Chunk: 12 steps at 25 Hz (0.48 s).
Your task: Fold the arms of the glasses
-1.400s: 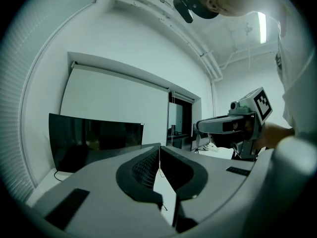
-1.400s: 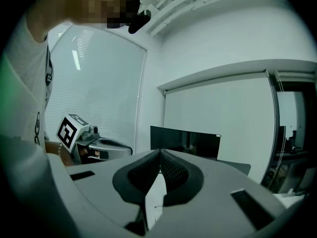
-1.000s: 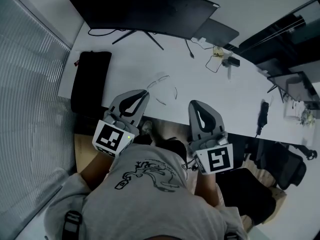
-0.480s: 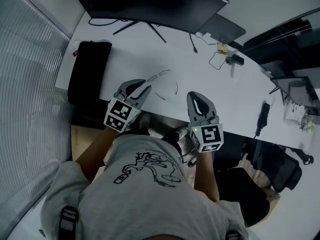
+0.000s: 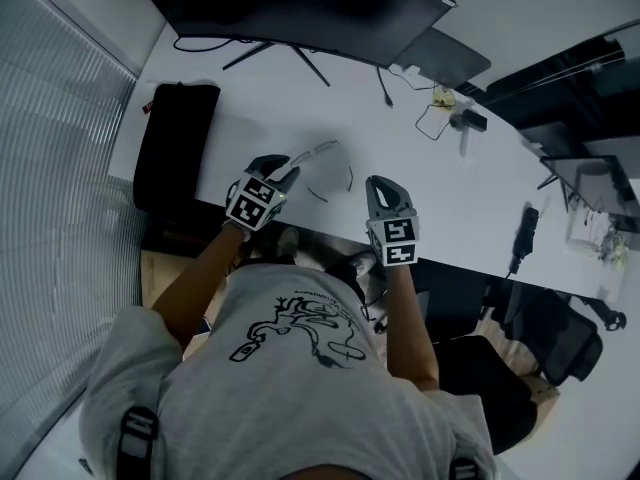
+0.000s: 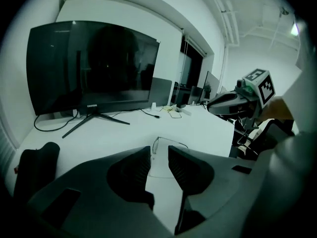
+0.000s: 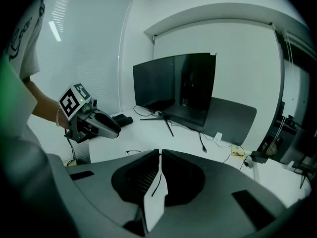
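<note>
Both grippers over the glasses at the front edge of the worktop

The glasses (image 5: 316,152) lie flat on the white worktop (image 5: 430,188), near its front edge and left of its middle, with both arms swung out from the frame. The left gripper (image 5: 287,167) is at the left end of the glasses. Its jaws are spread with a narrow gap and grip nothing; in the left gripper view the thin wire frame lies on the worktop just beyond that gap. The right gripper (image 5: 378,181) is just beside the right arm of the glasses, near the front edge. Its jaws are pressed together at the tips with nothing between them. A dark monitor (image 5: 300,13) stands along the rear edge. A black pouch (image 5: 170,143) lies at the left edge.
</note>
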Each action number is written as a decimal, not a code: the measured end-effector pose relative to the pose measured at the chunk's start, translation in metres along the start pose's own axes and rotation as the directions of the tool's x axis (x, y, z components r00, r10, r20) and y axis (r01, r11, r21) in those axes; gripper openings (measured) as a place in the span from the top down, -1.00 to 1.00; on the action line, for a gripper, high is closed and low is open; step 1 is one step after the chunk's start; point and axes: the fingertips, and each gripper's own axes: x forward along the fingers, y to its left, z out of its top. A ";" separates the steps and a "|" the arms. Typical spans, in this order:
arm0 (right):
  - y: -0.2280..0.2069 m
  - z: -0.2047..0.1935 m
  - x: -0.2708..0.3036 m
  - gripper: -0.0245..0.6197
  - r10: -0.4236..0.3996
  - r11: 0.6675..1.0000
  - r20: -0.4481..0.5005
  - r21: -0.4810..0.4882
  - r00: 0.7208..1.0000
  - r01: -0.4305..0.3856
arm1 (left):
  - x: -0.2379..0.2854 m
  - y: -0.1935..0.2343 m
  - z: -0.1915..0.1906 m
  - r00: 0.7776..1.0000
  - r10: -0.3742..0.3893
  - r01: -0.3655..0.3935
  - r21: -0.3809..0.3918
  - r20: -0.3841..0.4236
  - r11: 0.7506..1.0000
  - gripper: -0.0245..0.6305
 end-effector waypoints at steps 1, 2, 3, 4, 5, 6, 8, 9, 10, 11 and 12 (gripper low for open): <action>-0.002 -0.008 0.007 0.85 -0.001 1.000 -0.021 0.001 1.000 0.001 | 0.007 0.003 -0.006 1.000 -0.005 0.005 -0.006 -0.016 1.000 0.55; -0.004 -0.016 0.014 0.84 -0.002 1.000 -0.040 0.002 0.999 0.002 | 0.013 0.006 -0.012 0.999 -0.006 0.006 -0.005 -0.034 1.000 0.54; -0.005 -0.024 0.021 0.84 -0.003 1.000 -0.058 0.002 0.998 0.003 | 0.019 0.009 -0.017 0.999 -0.006 0.006 0.001 -0.052 1.000 0.55; -0.007 -0.032 0.027 0.84 -0.003 1.000 -0.075 0.002 0.997 0.003 | 0.024 0.012 -0.023 0.998 -0.005 0.006 0.007 -0.068 1.000 0.55; -0.008 -0.039 0.032 0.84 -0.003 1.000 -0.092 0.001 0.996 0.003 | 0.030 0.015 -0.027 0.997 -0.004 0.005 0.013 -0.081 1.000 0.54; -0.009 -0.046 0.037 0.84 -0.002 1.000 -0.107 -0.001 0.994 0.001 | 0.034 0.017 -0.030 0.996 -0.004 0.006 0.016 -0.092 1.000 0.55; -0.010 -0.059 0.047 0.84 0.003 1.000 -0.136 -0.002 0.991 -0.003 | 0.041 0.019 -0.035 0.993 -0.014 0.016 0.013 -0.116 1.000 0.54; -0.010 -0.066 0.052 0.84 0.006 1.000 -0.150 -0.001 0.989 -0.006 | 0.044 0.019 -0.037 0.992 -0.021 0.022 0.009 -0.124 1.000 0.54; -0.010 -0.073 0.057 0.84 0.009 1.000 -0.165 0.002 0.986 -0.009 | 0.048 0.019 -0.039 0.992 -0.024 0.026 0.009 -0.127 1.000 0.54; -0.011 -0.079 0.061 0.84 0.011 1.000 -0.178 0.006 0.984 -0.010 | 0.052 0.020 -0.042 0.991 -0.024 0.026 0.012 -0.129 1.000 0.54; -0.011 -0.085 0.065 0.84 0.013 1.000 -0.189 0.013 0.982 -0.010 | 0.055 0.022 -0.043 0.991 -0.021 0.024 0.017 -0.130 1.000 0.54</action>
